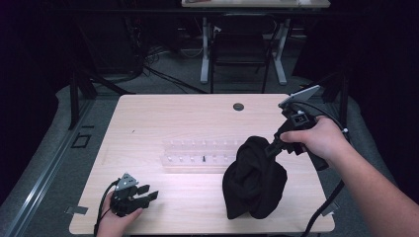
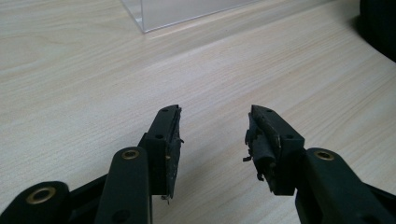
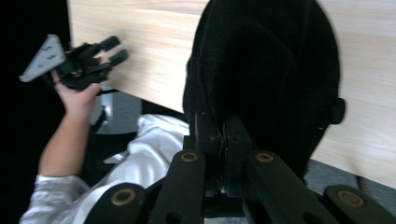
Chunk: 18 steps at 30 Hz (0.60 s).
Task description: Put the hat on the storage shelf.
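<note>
A black cloth [image 1: 254, 180] hangs in a bunch over the right half of the wooden table [image 1: 163, 118], its lower end resting on the tabletop. My right gripper [image 1: 271, 147] is shut on the cloth's upper edge. In the right gripper view its jaws [image 3: 224, 135] press together on a fold of the black cloth [image 3: 266, 70]. My left gripper [image 1: 148, 192] lies low at the table's front left, open with nothing in it. In the left gripper view its jaws [image 2: 215, 140] stand apart above bare wood, with an edge of the cloth [image 2: 380, 23] at the top right.
A clear plastic rack [image 1: 197, 155] sits at the table's middle, just left of the cloth; its corner [image 2: 182, 11] shows ahead of my left gripper. A cable hole [image 1: 238, 106] is near the far edge. A dark chair [image 1: 240, 49] and desk legs stand beyond the table.
</note>
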{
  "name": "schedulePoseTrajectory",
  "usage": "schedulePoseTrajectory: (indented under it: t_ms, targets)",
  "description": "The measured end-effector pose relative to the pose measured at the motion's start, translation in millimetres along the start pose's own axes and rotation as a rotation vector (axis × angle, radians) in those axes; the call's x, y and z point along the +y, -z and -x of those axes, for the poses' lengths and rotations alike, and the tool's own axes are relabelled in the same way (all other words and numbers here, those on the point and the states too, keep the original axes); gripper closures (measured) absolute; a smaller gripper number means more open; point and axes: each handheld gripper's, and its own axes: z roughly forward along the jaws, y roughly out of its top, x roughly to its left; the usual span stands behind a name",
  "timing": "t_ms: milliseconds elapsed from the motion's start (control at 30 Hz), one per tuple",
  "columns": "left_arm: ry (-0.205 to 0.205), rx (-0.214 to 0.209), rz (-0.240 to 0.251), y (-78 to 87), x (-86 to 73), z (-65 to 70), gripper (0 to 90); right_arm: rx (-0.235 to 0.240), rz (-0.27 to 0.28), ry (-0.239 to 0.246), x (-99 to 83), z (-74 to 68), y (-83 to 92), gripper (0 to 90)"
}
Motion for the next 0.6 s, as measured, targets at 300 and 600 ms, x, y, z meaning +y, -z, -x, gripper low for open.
schedulePoseTrajectory:
  t_ms: [300,600]
  targets:
    - [0.005,0.000,0.001,-0.5,-0.1,-0.3,53.9,0.112,0.040,0.017,-2.6,3.4,13.0,88.0]
    - [0.005,-0.003,0.000,-1.2,0.1,0.0,53.7,0.176,0.126,0.021,-2.6,0.0,40.9,88.1]
